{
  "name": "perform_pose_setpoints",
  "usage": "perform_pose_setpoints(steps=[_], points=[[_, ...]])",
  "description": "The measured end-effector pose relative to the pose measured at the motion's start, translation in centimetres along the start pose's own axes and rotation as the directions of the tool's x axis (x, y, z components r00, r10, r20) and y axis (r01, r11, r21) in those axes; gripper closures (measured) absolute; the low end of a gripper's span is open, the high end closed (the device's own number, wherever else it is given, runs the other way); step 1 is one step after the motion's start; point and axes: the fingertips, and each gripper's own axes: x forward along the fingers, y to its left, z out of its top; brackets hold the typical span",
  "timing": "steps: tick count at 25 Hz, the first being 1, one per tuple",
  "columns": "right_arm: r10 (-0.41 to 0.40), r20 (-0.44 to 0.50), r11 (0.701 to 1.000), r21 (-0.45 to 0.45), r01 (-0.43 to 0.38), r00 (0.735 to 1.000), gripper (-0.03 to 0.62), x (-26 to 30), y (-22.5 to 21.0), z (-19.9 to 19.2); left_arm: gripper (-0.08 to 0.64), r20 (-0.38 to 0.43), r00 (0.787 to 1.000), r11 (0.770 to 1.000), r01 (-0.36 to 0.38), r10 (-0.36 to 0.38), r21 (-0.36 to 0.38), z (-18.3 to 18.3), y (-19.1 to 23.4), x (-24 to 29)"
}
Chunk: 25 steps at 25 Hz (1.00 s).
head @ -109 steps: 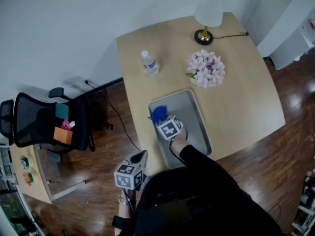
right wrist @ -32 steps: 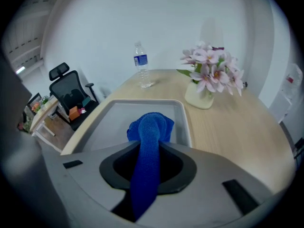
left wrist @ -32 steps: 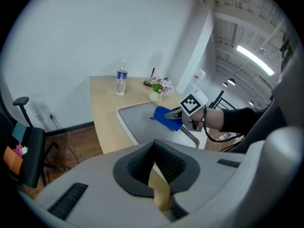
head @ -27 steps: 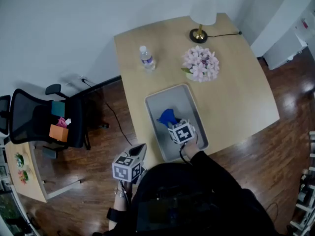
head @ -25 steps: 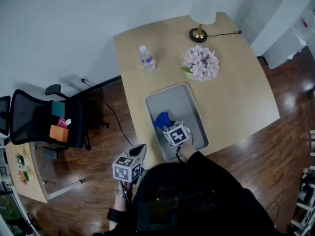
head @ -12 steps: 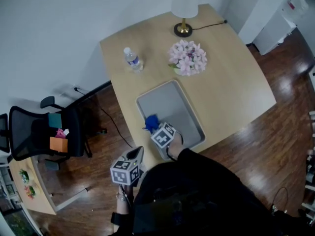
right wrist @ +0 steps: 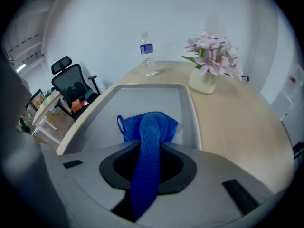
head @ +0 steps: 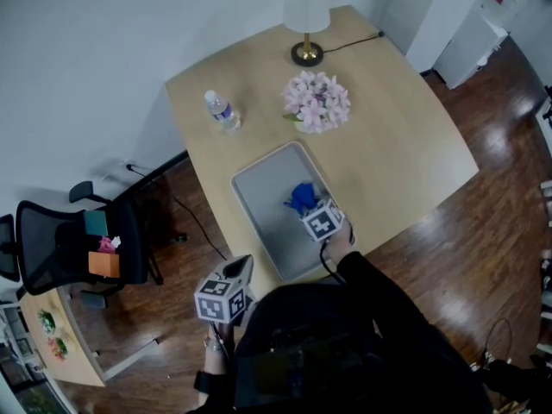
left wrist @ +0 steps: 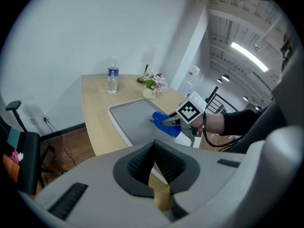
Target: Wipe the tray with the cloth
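In the head view, your right gripper (head: 307, 208) is near the middle of the frame, over the right-hand part of the grey tray (head: 259, 222). It presses the blue cloth (head: 301, 197) down onto the tray floor. The cloth sits close to the tray's right rim, which fits a wiping pass along that side. The tray lies at the near edge of the wooden table (head: 405, 145), within easy reach. The water bottle (head: 221, 110), the flowers (head: 316, 100) and the lamp (head: 305, 24) stand further up the frame, well apart from your wiping path. Your left gripper (head: 243, 270) hangs at lower left, off the table edge, probably parked there to keep out of the way.

In the left gripper view, its dark pads meet with nothing between them, so that gripper is closed and empty. It looks across at the tray, with the cloth and the other gripper at centre right.

In the right gripper view, the jaws pinch a bunched fold of the cloth, which runs up the middle of the frame. Its free end fans out flat on the tray floor ahead, near the rim on the right. Gripping the fold leaves the loose part free to drag over the surface.
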Motion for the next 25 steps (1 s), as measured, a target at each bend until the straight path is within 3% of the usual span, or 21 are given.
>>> perform_pose_setpoints(steps=[6, 13, 15, 20, 25], points=[[-0.082, -0.012, 0.996, 0.017, 0.083, 0.997, 0.508, -1.2, -4.2, -0.8, 0.555, 0.007, 1.0, 1.0, -0.003, 0.003, -0.007, -0.1, -0.1, -0.3], [-0.099, -0.027, 0.994, 0.034, 0.1, 0.995, 0.51, -1.5, -4.0, -1.0, 0.555, 0.036, 0.999, 1.0, -0.001, 0.002, -0.023, -0.6, 0.9, -1.5], [-0.068, 0.0, 0.997, 0.037, 0.068, 0.998, 0.511, -2.4, -2.0, -0.3, 0.555, 0.046, 0.999, 1.0, 0.005, -0.004, -0.028, -1.1, 1.4, -2.0], [0.069, 0.06, 0.997, 0.042, -0.072, 0.996, 0.51, -3.6, 7.6, 0.8, 0.555, 0.062, 0.998, 0.999, 0.028, -0.025, -0.044, -3.1, 3.4, -3.3], [0.128, -0.001, 0.992, 0.003, -0.128, 0.992, 0.509, -0.9, 14.6, -1.1, 0.555, 0.062, 0.994, 0.995, 0.094, -0.092, -0.038, -5.3, 3.8, -3.7]])
